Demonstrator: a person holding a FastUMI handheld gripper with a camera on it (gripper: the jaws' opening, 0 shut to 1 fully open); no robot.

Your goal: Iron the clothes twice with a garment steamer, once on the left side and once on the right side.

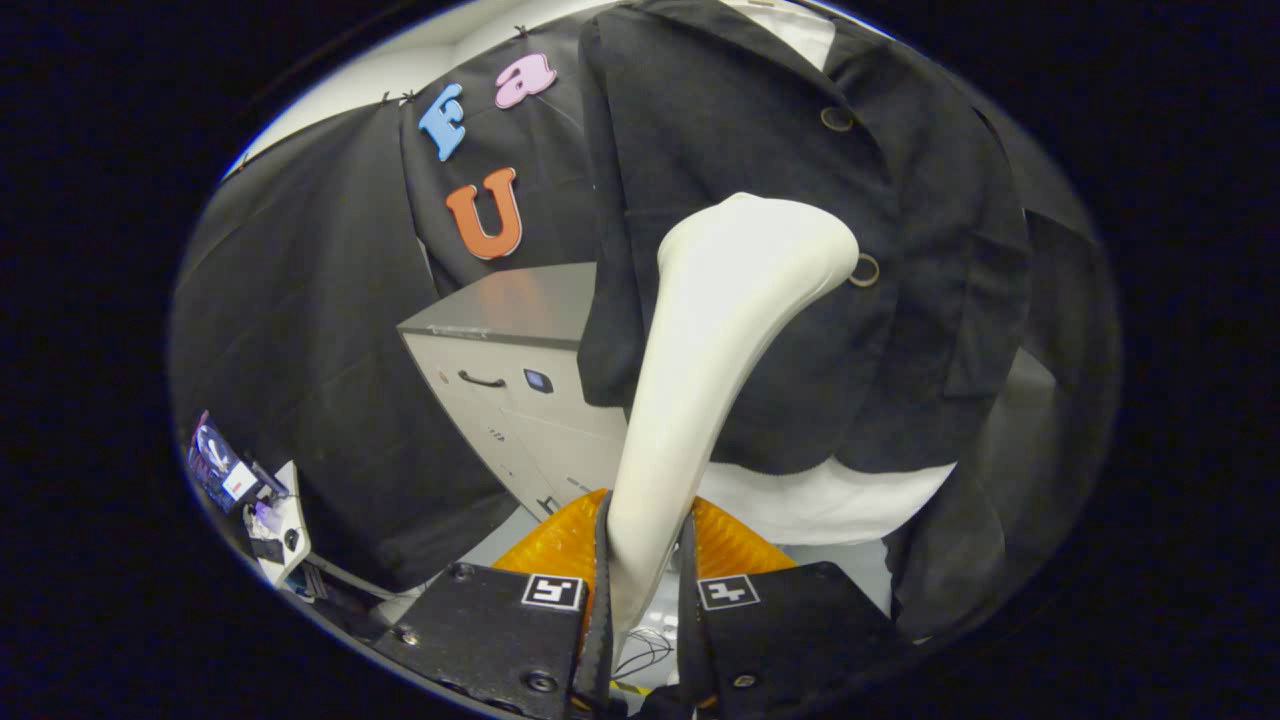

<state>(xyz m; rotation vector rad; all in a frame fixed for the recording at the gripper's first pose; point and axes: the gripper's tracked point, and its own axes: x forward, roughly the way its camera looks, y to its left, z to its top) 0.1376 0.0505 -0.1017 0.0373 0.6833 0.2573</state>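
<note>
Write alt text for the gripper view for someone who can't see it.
The gripper is shut on a cream garment steamer whose head meets a dark jacket near its lower button. A white shirt shows below the hem, and a grey cabinet stands beside the jacket.

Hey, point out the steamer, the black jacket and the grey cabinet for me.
Steamer [720,330]: gripper view, on its white neck, above the jaws clamping its handle.
Black jacket [720,120]: gripper view, on the front panel left of the buttons.
Grey cabinet [530,420]: gripper view, on its front face beside the dark handle.
</note>
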